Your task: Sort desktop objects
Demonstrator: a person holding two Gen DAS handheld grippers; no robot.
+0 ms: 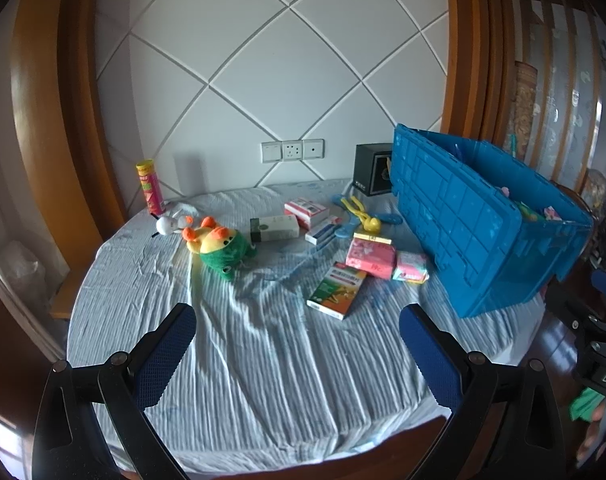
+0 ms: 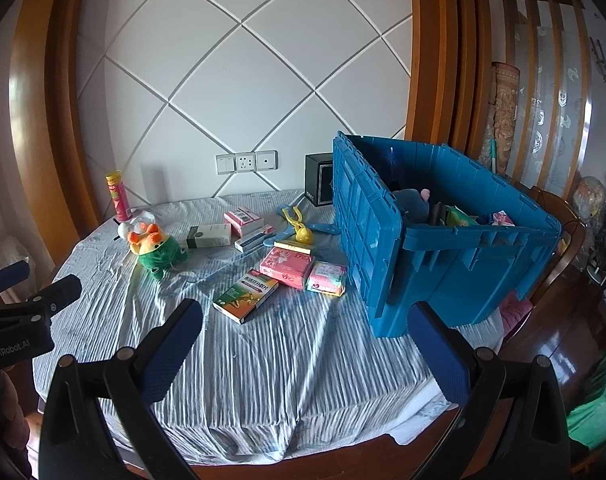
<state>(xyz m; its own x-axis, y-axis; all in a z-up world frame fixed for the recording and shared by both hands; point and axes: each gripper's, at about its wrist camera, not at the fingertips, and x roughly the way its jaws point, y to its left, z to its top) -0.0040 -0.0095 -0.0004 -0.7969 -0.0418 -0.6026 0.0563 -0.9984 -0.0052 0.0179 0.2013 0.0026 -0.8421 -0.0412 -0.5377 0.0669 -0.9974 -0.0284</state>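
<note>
Left wrist view: the left gripper (image 1: 299, 344) hangs over bare striped cloth (image 1: 263, 360), jaws wide apart, nothing in them; the right gripper (image 2: 305, 340) is just as spread and empty. Nearest loose thing is the green-and-orange medicine box (image 2: 245, 295), then the pink packs (image 2: 287, 267), with the frog plush (image 2: 159, 249), white box (image 2: 208, 236) and yellow clip toy (image 2: 301, 229) further back. The blue crate (image 2: 479, 256) on the right already holds some stuff. Could be mid-sort or between picks, can't say. Either way any grab means squaring up to something lying flat.
</note>
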